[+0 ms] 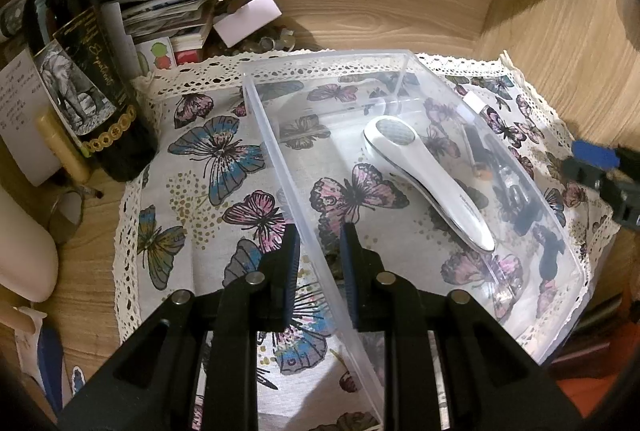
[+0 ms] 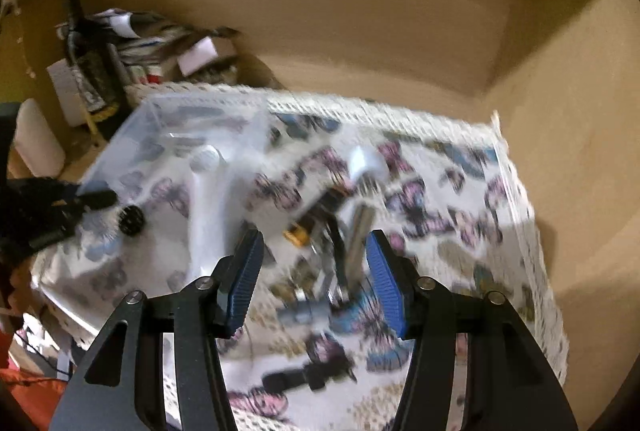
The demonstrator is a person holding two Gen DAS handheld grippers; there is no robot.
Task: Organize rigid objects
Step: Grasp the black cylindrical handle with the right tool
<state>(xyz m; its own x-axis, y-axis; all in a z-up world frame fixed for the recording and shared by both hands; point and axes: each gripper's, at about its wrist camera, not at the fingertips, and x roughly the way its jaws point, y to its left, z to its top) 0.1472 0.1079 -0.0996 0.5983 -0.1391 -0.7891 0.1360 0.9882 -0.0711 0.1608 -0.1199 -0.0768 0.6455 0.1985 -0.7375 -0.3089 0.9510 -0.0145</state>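
Observation:
A clear plastic bin (image 1: 280,167) stands on a butterfly-print cloth (image 1: 200,159). A white handheld device (image 1: 432,187) lies inside it. My left gripper (image 1: 320,251) straddles the bin's left wall, one blue pad on each side, and looks shut on it. In the blurred right wrist view, my right gripper (image 2: 316,267) is open above small items on the cloth to the right of the bin (image 2: 168,135): a metal clip-like piece (image 2: 356,231), a small yellow part (image 2: 296,235) and a dark object (image 2: 304,377). The right gripper also shows at the right edge of the left wrist view (image 1: 592,167).
A dark wine bottle (image 1: 88,79) and stacked papers (image 1: 168,15) stand at the back left. Wooden walls (image 1: 560,31) close the space at the back and right. A cream rounded object (image 1: 24,251) sits at the far left. A black disc (image 2: 131,219) lies in the bin.

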